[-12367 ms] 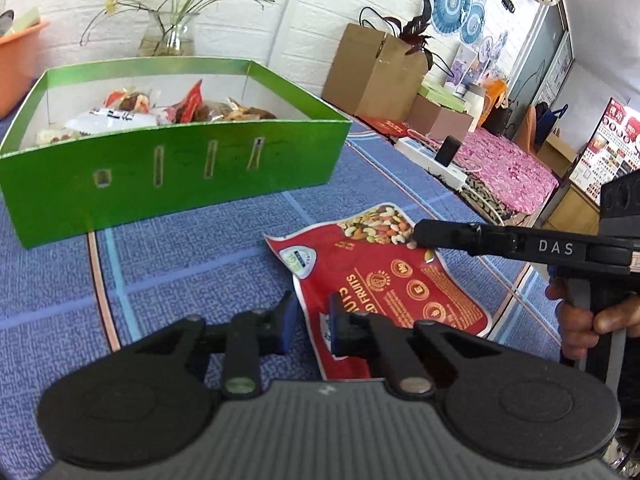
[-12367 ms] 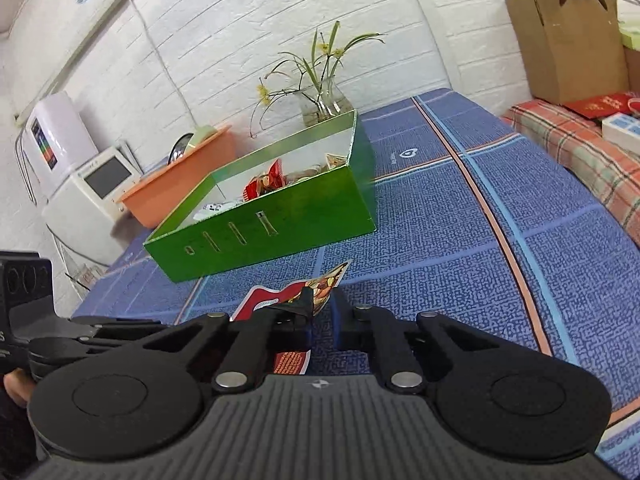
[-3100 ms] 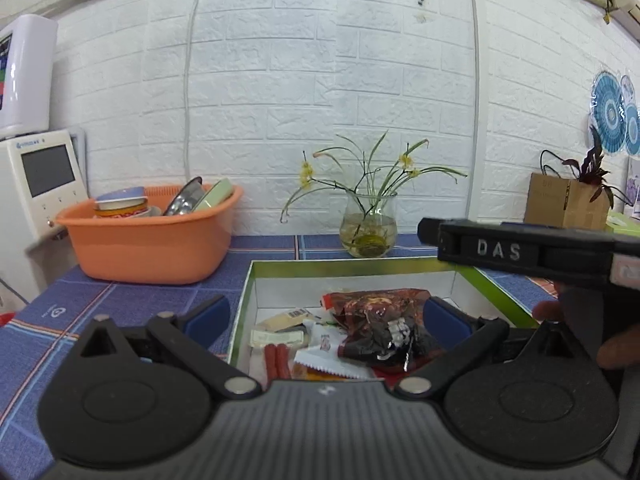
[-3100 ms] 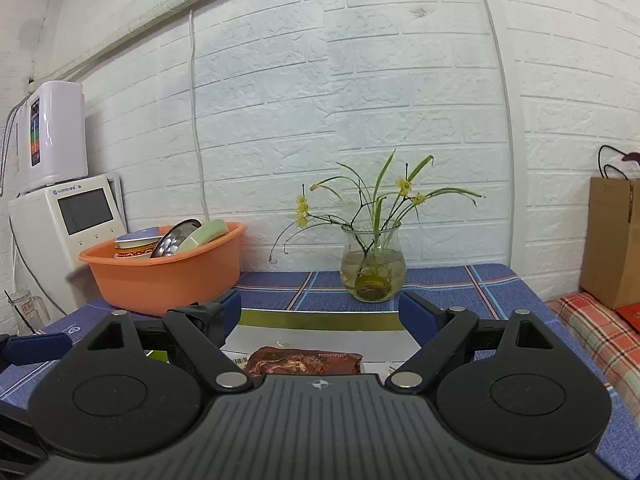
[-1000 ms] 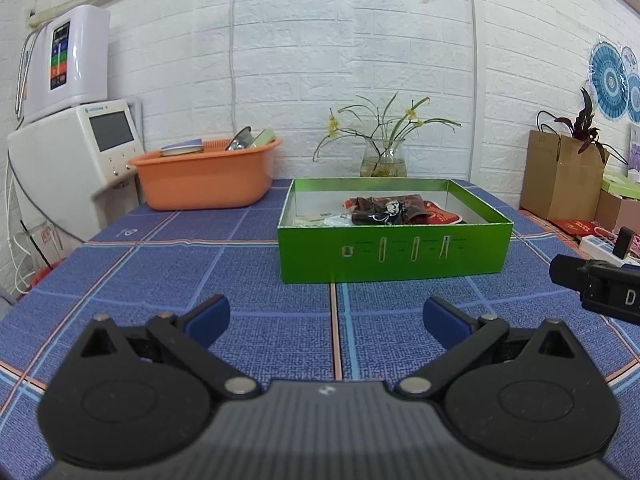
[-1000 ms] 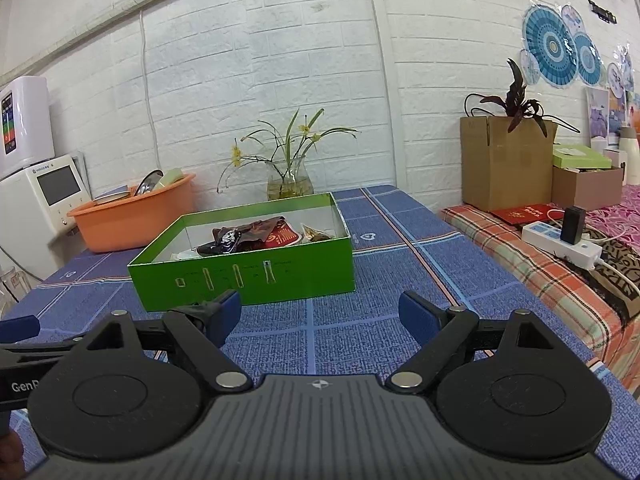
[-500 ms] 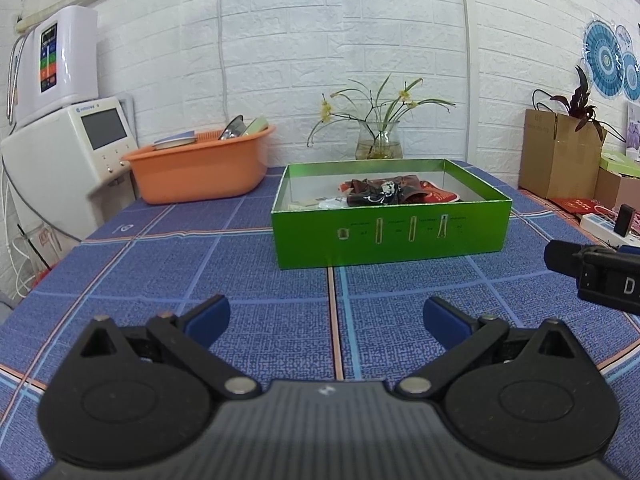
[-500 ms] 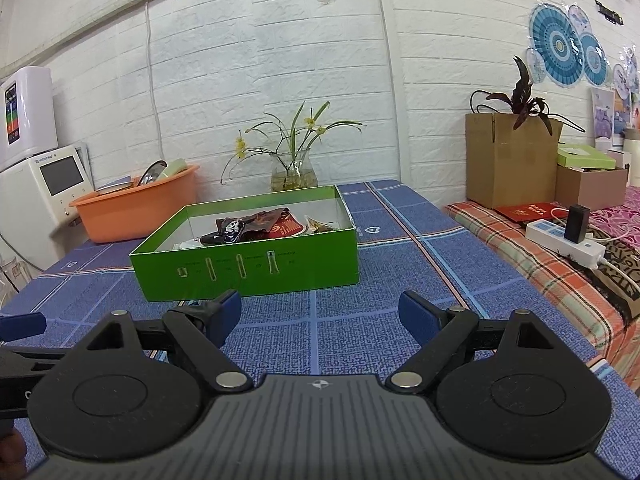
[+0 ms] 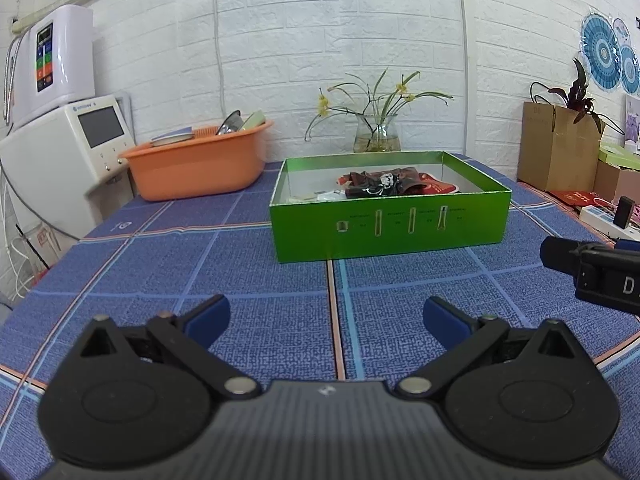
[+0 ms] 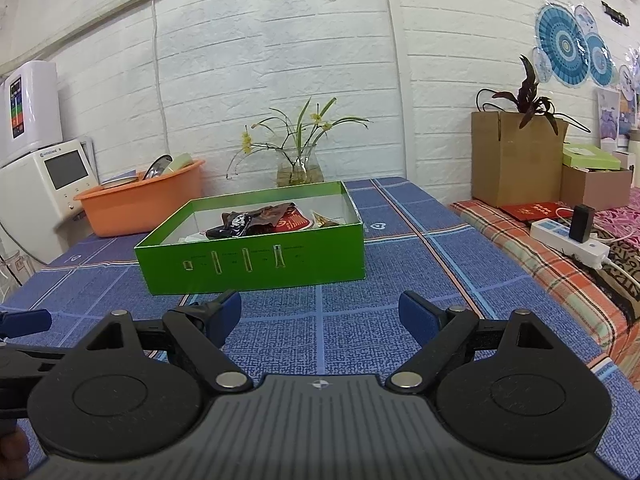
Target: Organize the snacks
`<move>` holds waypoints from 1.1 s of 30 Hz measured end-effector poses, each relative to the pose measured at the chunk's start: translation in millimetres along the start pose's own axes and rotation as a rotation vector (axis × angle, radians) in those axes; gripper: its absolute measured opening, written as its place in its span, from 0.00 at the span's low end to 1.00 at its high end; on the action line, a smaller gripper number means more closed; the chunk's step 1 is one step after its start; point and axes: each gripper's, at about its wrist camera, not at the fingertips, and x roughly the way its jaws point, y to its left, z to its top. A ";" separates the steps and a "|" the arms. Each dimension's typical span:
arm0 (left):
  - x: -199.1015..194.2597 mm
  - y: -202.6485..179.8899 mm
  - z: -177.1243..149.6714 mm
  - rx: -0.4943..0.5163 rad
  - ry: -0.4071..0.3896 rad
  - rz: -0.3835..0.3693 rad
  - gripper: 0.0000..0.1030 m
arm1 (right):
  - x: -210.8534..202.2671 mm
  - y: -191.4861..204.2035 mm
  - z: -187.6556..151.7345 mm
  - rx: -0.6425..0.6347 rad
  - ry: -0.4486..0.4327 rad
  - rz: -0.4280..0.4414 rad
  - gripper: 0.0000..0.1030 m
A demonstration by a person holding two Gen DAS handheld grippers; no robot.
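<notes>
inside green box (image 9: 390,227): dark, red snack packets (image 9: 384,184)

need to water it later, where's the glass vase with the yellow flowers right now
The clear glass vase of yellow flowers stands at the table's far edge against the white brick wall, just behind the green cardboard box and right of the orange plastic basin.

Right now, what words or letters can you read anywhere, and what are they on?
"D", cut off by the picture's edge: on the right tongs, seen from the left camera.
Small print above the slots on the green box: too small to read.
Logo on the white machine: blurred.
Red snack packet in the box: print unreadable.
Gold writing on the red booklet: too blurred.
</notes>
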 end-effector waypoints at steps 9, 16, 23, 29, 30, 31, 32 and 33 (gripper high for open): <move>0.3 -2.0 -2.3 -0.006 0.007 0.001 1.00 | -0.7 -1.0 -1.4 -0.003 0.001 0.009 1.00; 0.3 0.5 -2.7 -0.016 0.001 0.000 1.00 | -1.6 1.3 -1.7 -0.008 -0.001 0.006 1.00; -4.0 2.3 -2.8 -0.029 -0.022 -0.002 1.00 | -8.0 3.7 -0.3 -0.029 -0.056 0.001 1.00; -3.2 2.4 -2.7 -0.031 -0.013 0.000 1.00 | -7.0 4.0 -0.8 -0.032 -0.051 0.003 1.00; -2.9 2.4 -2.8 -0.032 -0.011 0.001 1.00 | -6.6 3.9 -0.9 -0.032 -0.050 0.003 1.00; -2.5 2.4 -2.7 -0.033 -0.010 0.002 1.00 | -6.8 4.3 -1.3 -0.032 -0.049 0.002 1.00; -2.2 2.3 -2.7 -0.033 -0.009 0.004 1.00 | -6.9 4.2 -1.3 -0.032 -0.049 0.002 1.00; -1.6 2.5 -2.6 -0.033 -0.008 0.006 1.00 | -6.9 4.1 -1.6 -0.032 -0.049 0.002 1.00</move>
